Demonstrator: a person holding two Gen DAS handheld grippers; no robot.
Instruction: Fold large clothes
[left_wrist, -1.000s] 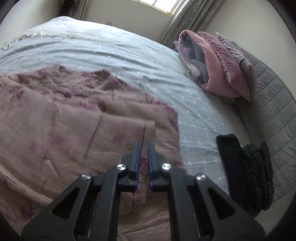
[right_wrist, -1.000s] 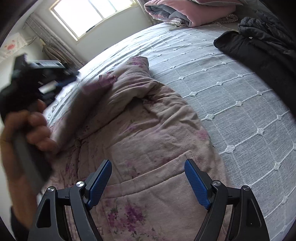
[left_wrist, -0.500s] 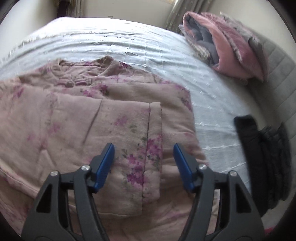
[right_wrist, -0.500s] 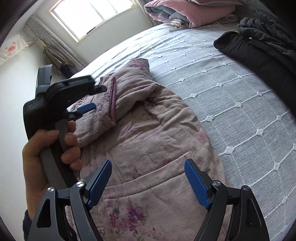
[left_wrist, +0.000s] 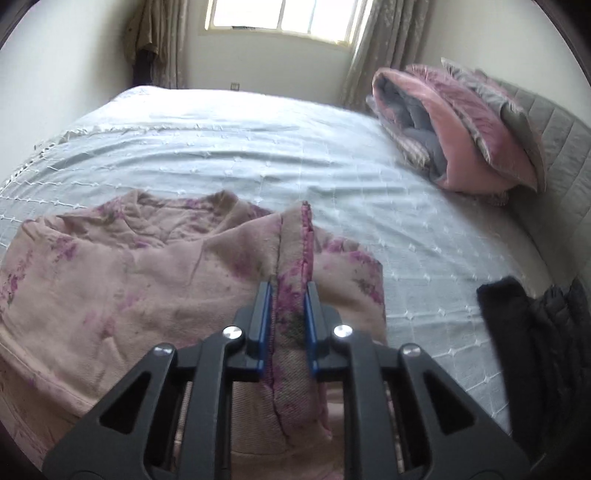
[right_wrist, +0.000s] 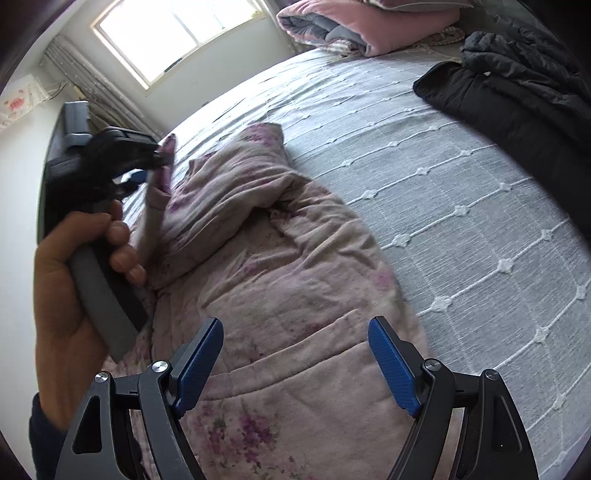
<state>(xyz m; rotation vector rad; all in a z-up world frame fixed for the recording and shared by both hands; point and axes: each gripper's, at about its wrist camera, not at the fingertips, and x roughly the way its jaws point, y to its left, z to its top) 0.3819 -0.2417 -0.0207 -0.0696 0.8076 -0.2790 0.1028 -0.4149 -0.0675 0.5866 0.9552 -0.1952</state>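
Daylight from the window falls across a pale blue bedspread, and my pink flowered garment lies spread over its near side. On my left claw the jaws have just been closing, and now they're pinching a thick folded edge of that garment, blue pads pressed in on both sides, the cloth lifted into a ridge. From the right view I can see the hand gripping that tool's handle beside the raised fabric. My right claw is spread wide, hanging over the garment's lower part, nothing between its jaws. A black jacket sits well apart on the bed, and folded pink bedding rests near the headboard.
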